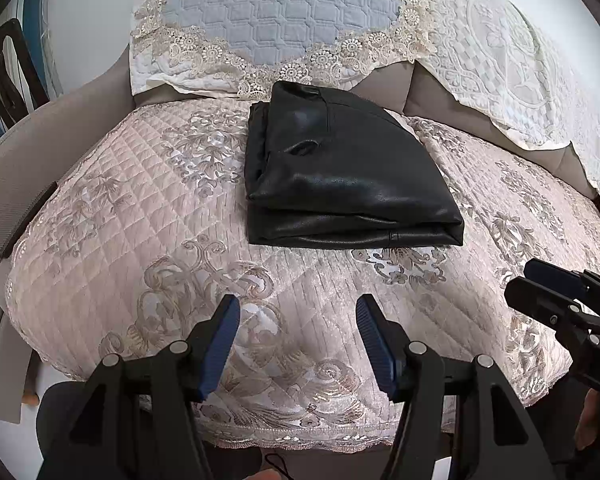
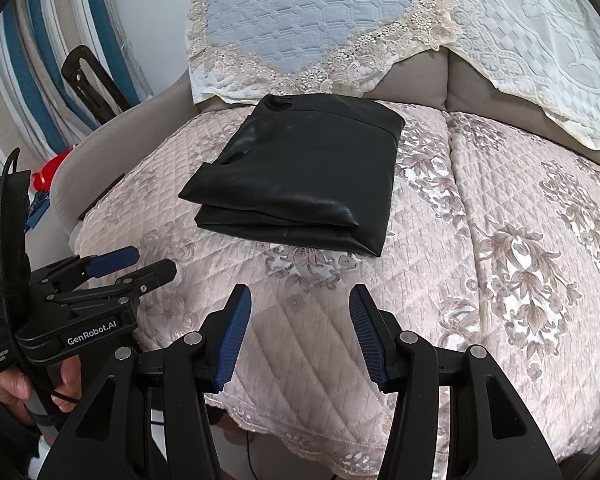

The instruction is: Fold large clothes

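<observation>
A black shiny garment (image 1: 340,176) lies folded into a thick rectangle on the pink quilted sofa seat (image 1: 140,208), towards the backrest. The right wrist view shows the same folded garment (image 2: 300,176) in the middle of the seat cover (image 2: 480,240). My left gripper (image 1: 298,312) hovers over the seat's front part, well short of the garment, open with nothing between its blue pads. My right gripper (image 2: 300,304) is likewise open and empty, in front of the garment. Each gripper shows in the other's view: the right gripper (image 1: 540,284) at the right edge, the left gripper (image 2: 136,264) at lower left.
Lace-trimmed quilted covers (image 1: 280,20) hang over the grey sofa backrest. A grey armrest (image 1: 32,152) bounds the seat on the left. A striped blue and white curtain (image 2: 28,80) and a black object (image 2: 92,80) stand beyond it. A hand (image 2: 16,388) holds the left gripper's handle.
</observation>
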The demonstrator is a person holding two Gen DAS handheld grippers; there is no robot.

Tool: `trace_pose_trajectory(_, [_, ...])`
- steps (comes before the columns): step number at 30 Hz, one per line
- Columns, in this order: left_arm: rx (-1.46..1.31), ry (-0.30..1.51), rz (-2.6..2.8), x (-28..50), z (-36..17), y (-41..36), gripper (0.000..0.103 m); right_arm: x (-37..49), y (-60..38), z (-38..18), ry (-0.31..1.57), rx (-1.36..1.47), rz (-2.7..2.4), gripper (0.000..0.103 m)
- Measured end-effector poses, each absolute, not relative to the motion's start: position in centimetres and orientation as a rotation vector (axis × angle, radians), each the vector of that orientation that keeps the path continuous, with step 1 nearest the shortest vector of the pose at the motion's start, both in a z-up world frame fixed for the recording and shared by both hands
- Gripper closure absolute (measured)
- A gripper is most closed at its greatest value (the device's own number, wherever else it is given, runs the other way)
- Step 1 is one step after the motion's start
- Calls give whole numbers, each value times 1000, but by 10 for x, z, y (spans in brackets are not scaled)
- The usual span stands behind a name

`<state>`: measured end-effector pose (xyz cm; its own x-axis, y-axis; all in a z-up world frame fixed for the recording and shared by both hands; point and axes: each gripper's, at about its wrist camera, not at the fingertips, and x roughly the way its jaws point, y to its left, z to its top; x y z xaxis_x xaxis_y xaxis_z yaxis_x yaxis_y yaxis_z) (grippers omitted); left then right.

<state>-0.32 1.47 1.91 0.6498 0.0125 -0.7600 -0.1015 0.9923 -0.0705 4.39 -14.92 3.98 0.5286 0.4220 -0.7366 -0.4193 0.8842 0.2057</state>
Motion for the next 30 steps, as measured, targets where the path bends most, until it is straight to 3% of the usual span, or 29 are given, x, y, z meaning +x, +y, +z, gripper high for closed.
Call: trace_pose_trajectory(30, [-86, 885, 70, -1, 15, 8, 41, 44, -152, 40, 879, 4, 500, 51])
